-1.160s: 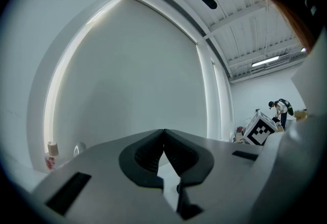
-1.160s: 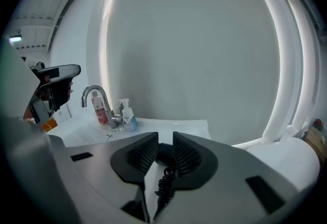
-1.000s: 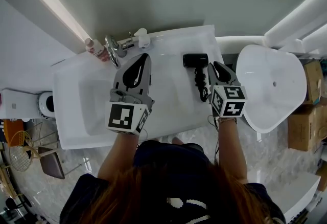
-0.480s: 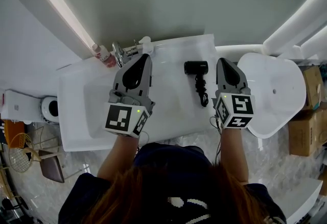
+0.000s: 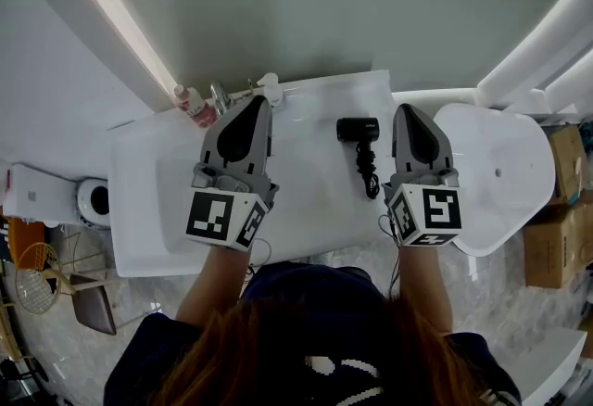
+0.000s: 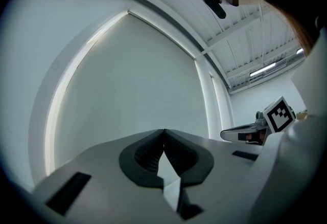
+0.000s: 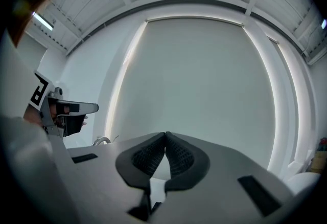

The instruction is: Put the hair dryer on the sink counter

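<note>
Hair dryer (image 5: 358, 130) lying flat on white tabletop (image 5: 310, 200), cord trailing toward person, just beside right gripper (image 5: 406, 110), not touching. Right gripper jaws pressed together, empty; left gripper (image 5: 258, 106) likewise closed on nothing. Placing step looks done; next move probably just pulling both clear, minding cord

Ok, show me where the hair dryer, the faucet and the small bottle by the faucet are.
hair dryer (image 5: 357, 128), head view, on its black body.
faucet (image 5: 220, 98), head view, on its metal spout.
bottle (image 5: 192, 106), head view, on its pinkish side.
</note>
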A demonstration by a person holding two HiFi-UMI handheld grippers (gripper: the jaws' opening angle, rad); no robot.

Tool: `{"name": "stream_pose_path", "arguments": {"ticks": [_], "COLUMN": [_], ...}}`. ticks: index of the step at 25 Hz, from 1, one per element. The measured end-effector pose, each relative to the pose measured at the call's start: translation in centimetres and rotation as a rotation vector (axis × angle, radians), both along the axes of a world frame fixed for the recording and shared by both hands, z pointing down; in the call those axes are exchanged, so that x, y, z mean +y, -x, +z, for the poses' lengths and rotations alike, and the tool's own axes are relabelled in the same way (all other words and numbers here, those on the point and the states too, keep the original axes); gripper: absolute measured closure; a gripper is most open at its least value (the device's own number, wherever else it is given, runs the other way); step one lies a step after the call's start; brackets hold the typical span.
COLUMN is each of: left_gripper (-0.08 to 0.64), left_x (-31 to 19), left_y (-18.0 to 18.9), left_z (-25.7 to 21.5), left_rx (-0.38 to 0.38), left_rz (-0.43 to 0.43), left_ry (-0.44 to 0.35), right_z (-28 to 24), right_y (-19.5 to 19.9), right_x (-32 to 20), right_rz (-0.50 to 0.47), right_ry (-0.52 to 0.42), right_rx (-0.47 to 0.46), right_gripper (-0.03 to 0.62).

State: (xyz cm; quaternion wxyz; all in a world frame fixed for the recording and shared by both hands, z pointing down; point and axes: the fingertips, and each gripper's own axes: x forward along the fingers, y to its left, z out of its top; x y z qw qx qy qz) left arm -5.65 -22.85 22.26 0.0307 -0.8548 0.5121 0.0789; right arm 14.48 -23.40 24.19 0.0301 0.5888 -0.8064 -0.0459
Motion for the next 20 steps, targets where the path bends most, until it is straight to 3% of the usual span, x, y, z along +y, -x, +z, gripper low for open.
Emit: {"name": "stream_pose_path", "arguments": {"ticks": [20], "left_gripper": [0.541], "left_x": [0.4], "left_y": [0.2], "left_z": [0.7], "left_rx": [-0.011], "left_rz": [-0.027], "left_ry": [-0.003], "right_z": [-0.8], "right_y": [0.2], "right_x": [1.0], "right_rz": [-0.044], "right_ry": [-0.023], "right_rx": [-0.056], "right_gripper": [0.577]}}
